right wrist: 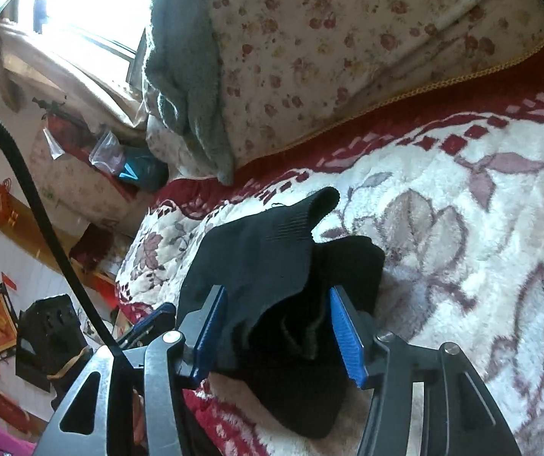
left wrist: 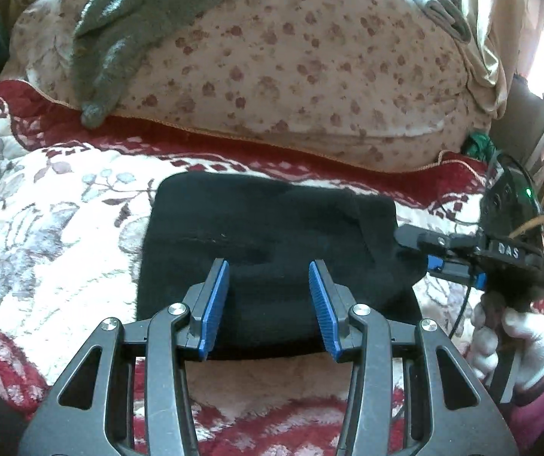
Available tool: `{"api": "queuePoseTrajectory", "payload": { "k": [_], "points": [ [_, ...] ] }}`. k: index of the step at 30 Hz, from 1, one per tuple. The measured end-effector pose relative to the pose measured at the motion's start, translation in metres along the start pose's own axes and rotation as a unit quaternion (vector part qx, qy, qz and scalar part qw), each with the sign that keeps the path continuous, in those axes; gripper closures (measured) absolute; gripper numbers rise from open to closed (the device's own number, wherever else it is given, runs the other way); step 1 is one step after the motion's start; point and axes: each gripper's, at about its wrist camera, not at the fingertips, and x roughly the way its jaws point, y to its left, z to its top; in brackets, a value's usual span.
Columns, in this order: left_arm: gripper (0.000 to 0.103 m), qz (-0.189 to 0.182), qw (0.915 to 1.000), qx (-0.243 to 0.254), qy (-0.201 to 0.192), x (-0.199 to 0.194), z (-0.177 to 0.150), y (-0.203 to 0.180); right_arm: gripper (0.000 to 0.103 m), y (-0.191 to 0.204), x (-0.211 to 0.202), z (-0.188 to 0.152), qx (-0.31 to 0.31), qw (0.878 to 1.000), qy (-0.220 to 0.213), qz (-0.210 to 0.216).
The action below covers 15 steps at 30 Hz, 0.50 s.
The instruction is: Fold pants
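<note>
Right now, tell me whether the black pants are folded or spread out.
Folded. The black pants lie as a compact block on the floral blanket, one ribbed end raised at the right gripper.

White letters "DAS" on the right tongs' (left wrist: 429, 252) black body, nothing else legible

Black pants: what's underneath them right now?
The folded black pants lie on the floral red-and-white blanket, which shows on every side. The blanket directly beneath is covered. In the right wrist view, the open right hand-held gripper straddles the pants' bunched edge.
</note>
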Motion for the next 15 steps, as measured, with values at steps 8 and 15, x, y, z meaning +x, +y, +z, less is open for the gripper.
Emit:
{"api": "queuePoseTrajectory", "payload": {
  "k": [8,15],
  "points": [
    [0.061,-0.02,0.9993,0.019,0.026,0.02,-0.01,-0.025,0.089,0.003,0.005,-0.003,-0.031,0.999,-0.009,0.019],
    [0.061,-0.031,0.9985,0.021,0.038,0.021,-0.007,-0.042,0.093,0.022,-0.012,-0.008,-0.089,0.996,-0.013,-0.003]
  ]
}}
